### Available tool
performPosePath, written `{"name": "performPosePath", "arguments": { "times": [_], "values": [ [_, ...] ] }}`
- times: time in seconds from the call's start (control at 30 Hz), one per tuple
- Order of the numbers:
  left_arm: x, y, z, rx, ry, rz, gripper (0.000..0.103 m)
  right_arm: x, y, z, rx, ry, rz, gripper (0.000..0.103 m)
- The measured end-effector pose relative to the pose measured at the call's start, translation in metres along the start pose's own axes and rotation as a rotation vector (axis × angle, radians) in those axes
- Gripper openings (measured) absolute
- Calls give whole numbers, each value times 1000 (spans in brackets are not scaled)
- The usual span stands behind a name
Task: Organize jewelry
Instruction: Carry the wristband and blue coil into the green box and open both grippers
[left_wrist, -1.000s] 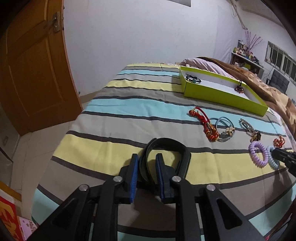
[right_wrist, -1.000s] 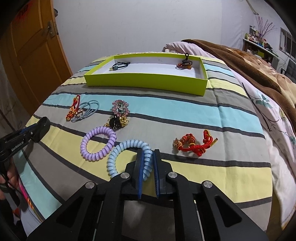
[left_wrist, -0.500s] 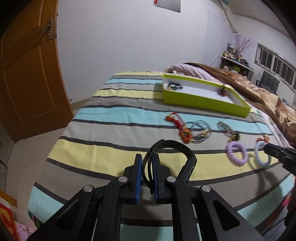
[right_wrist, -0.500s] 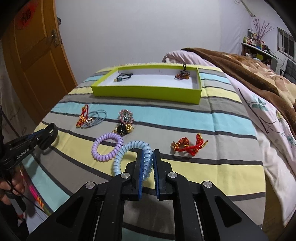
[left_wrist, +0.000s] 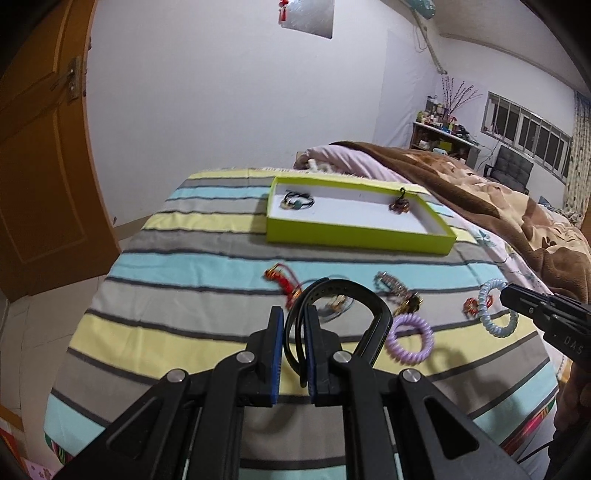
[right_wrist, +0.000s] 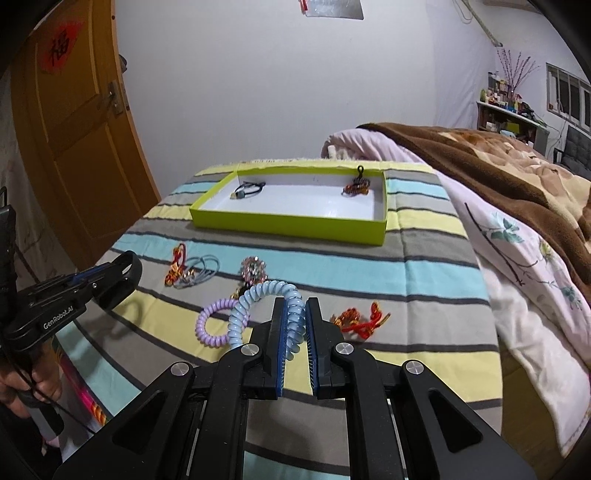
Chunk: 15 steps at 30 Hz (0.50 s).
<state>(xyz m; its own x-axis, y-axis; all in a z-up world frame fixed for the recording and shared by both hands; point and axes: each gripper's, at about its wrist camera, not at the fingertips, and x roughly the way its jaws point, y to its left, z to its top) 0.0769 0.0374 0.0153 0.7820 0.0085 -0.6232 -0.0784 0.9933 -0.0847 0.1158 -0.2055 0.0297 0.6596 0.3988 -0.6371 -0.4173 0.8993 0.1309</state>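
Note:
My left gripper (left_wrist: 294, 323) is shut on a black headband (left_wrist: 354, 291) and holds it in the air above the striped bed. My right gripper (right_wrist: 295, 314) is shut on a light blue spiral hair tie (right_wrist: 258, 295), lifted off the bed; it also shows in the left wrist view (left_wrist: 493, 306). A lime green tray (right_wrist: 288, 223) with a white floor lies further back; it holds a dark hair tie (right_wrist: 248, 190) and a red-black charm (right_wrist: 356, 186). A purple spiral tie (right_wrist: 212, 321) lies on the bed.
On the bed lie a red knot bracelet (right_wrist: 360, 321), a red tassel with blue-grey ties (right_wrist: 192, 271), and a beaded clip (right_wrist: 253, 269). A brown blanket (right_wrist: 498, 162) covers the right side. An orange door (right_wrist: 74, 147) stands to the left.
Both grippers have risen and pulled back, lifting the headband and the blue spiral tie off the bed. The tray now sits more centred ahead.

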Motion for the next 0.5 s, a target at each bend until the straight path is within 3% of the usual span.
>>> {"name": "performPosePath", "arguments": {
  "times": [0.5],
  "values": [
    [15, -23, 34, 54, -36, -12, 11, 12, -15, 33, -5, -33, -2, 10]
  ]
}}
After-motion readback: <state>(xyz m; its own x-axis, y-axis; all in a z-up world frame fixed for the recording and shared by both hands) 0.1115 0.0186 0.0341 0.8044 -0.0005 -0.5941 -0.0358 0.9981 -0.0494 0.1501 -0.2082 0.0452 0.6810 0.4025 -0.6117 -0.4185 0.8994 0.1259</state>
